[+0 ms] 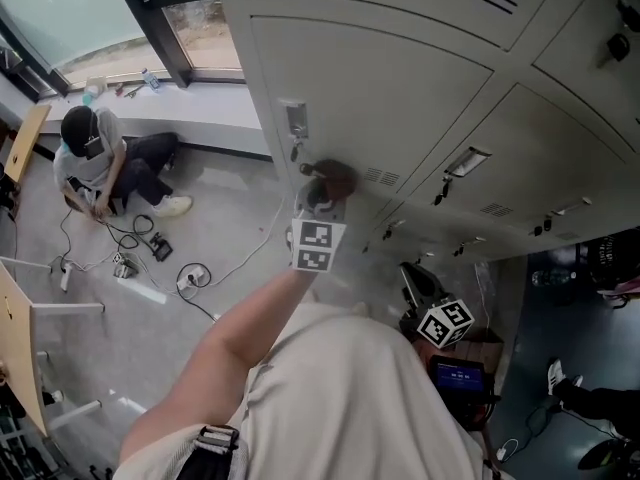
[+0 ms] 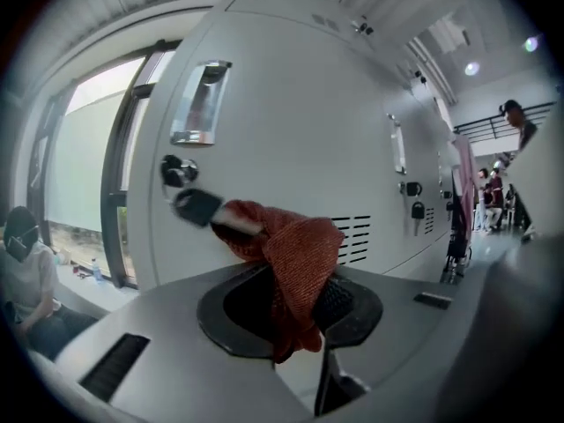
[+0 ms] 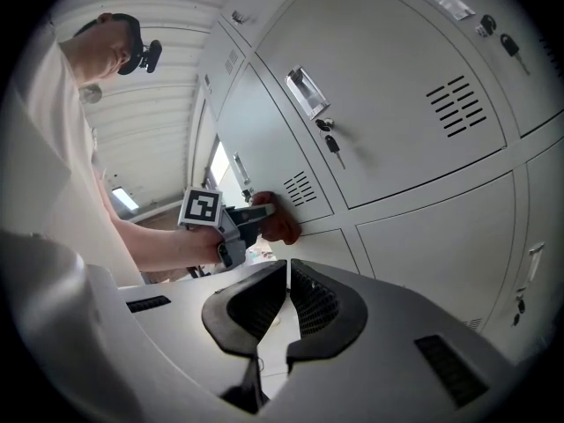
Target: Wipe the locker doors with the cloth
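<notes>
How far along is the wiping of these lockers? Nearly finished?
Hard to say what's done: no door shows wipe marks. In hand: the left gripper presses the red cloth to one locker door, near its lock. The right gripper is shut and empty. Left: probably the neighbouring doors.
</notes>
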A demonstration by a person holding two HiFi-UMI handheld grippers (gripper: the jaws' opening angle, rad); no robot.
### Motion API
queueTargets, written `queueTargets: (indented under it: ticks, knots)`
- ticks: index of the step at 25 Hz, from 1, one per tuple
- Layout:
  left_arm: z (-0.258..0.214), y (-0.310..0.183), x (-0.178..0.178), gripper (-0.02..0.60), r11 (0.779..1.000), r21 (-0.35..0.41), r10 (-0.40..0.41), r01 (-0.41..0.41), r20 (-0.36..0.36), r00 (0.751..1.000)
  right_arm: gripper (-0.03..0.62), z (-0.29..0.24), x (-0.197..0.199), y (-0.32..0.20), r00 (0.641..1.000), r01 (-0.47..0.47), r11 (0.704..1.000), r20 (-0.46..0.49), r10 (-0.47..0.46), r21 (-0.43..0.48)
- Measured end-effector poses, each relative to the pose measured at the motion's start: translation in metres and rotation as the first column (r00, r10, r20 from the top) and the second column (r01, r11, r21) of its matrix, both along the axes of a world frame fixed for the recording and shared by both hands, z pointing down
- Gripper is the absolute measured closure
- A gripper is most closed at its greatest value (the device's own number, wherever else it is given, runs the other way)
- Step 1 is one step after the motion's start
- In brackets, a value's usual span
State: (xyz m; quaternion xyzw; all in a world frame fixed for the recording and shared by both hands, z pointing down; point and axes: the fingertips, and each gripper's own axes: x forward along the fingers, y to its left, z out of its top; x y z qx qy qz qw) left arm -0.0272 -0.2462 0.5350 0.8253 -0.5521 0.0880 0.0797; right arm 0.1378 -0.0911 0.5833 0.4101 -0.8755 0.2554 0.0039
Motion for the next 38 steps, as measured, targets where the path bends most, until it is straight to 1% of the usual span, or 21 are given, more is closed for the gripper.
queueTargets:
  ticks: [5,8,10,12,13,14,15,16,18,19,20,22,25,28,30,32,33,34,36,37,38]
  knots:
    - [-0.019,0.009,0.068,0.494,0.990,0.021,0.141,-0.140,-0.031,0.990,0.571,0.000,0.011,0.004,1.000,-0.026,1.000,0.011,0.026,-0.005]
    - [-0.033,0.013,0.100,0.494,0.980,0.036,0.199,-0.198,-0.035,0.979,0.571,0.001,0.016,0.007,0.999,-0.033,0.999,0.016,0.033,-0.009]
    - [-0.044,0.019,0.124,0.494,0.959,0.076,0.272,-0.272,0.002,0.962,0.571,0.002,0.020,0.008,0.999,-0.037,0.999,0.018,0.037,-0.014]
    - [-0.055,0.025,0.149,0.494,0.927,0.122,0.350,-0.356,0.070,0.934,0.571,0.004,0.022,0.008,0.999,-0.037,0.999,0.019,0.037,-0.019]
    - [-0.059,0.026,0.158,0.494,0.914,0.136,0.371,-0.382,0.098,0.923,0.571,0.005,0.023,0.008,0.999,-0.036,0.999,0.019,0.037,-0.022]
    - [-0.063,0.027,0.161,0.494,0.908,0.146,0.377,-0.392,0.119,0.919,0.571,0.006,0.023,0.008,0.999,-0.036,0.999,0.021,0.036,-0.024]
    - [-0.066,0.026,0.159,0.494,0.911,0.153,0.365,-0.382,0.132,0.922,0.571,0.006,0.023,0.007,0.999,-0.034,0.999,0.023,0.035,-0.024]
    - [-0.068,0.025,0.150,0.494,0.924,0.156,0.330,-0.348,0.133,0.935,0.571,0.005,0.022,0.006,0.999,-0.032,0.999,0.025,0.033,-0.023]
    - [-0.069,0.018,0.111,0.494,0.966,0.151,0.197,-0.210,0.092,0.976,0.571,0.004,0.020,0.004,0.999,-0.026,0.999,0.028,0.027,-0.022]
    - [-0.069,0.014,0.087,0.494,0.982,0.142,0.120,-0.127,0.060,0.991,0.571,0.004,0.020,0.002,0.999,-0.022,1.000,0.028,0.023,-0.022]
    - [-0.070,0.010,0.062,0.494,0.990,0.132,0.049,-0.053,0.033,0.998,0.571,0.005,0.019,0.000,0.999,-0.017,1.000,0.029,0.018,-0.023]
    - [-0.070,0.004,0.018,0.494,0.992,0.106,-0.061,0.061,-0.004,0.998,0.571,0.007,0.015,-0.003,1.000,-0.003,1.000,0.028,0.003,-0.024]
    - [-0.065,-0.001,-0.026,0.494,0.984,0.053,-0.171,0.172,-0.037,0.985,0.571,0.011,0.004,-0.004,0.999,0.026,0.999,0.026,-0.025,-0.029]
    - [-0.051,-0.002,-0.049,0.494,0.973,-0.029,-0.232,0.230,-0.072,0.970,0.571,0.010,-0.007,-0.006,0.998,0.057,0.998,0.023,-0.056,-0.025]
    - [-0.051,0.005,-0.050,0.494,0.976,-0.036,-0.215,0.213,-0.065,0.974,0.571,0.009,-0.011,-0.009,0.998,0.068,0.997,0.020,-0.067,-0.023]
    - [-0.069,0.021,-0.050,0.494,0.985,0.032,-0.166,0.167,-0.031,0.986,0.571,0.008,-0.012,-0.011,0.997,0.071,0.997,0.018,-0.071,-0.023]
    - [-0.081,0.030,-0.055,0.494,0.984,0.078,-0.159,0.160,-0.018,0.987,0.571,0.008,-0.012,-0.012,0.997,0.072,0.997,0.016,-0.072,-0.023]
    - [-0.093,0.038,-0.066,0.494,0.977,0.123,-0.173,0.173,-0.009,0.985,0.571,0.008,-0.011,-0.013,0.997,0.072,0.997,0.014,-0.072,-0.023]
    - [-0.109,0.042,-0.101,0.494,0.954,0.185,-0.245,0.237,0.019,0.969,0.571,0.009,-0.011,-0.016,0.997,0.071,0.997,0.013,-0.071,-0.025]
    - [-0.111,0.038,-0.118,0.494,0.946,0.198,-0.270,0.256,0.047,0.962,0.571,0.010,-0.011,-0.016,0.997,0.072,0.997,0.014,-0.071,-0.028]
    - [-0.108,0.030,-0.129,0.494,0.948,0.200,-0.269,0.250,0.079,0.960,0.571,0.011,-0.012,-0.016,0.997,0.074,0.997,0.013,-0.073,-0.031]
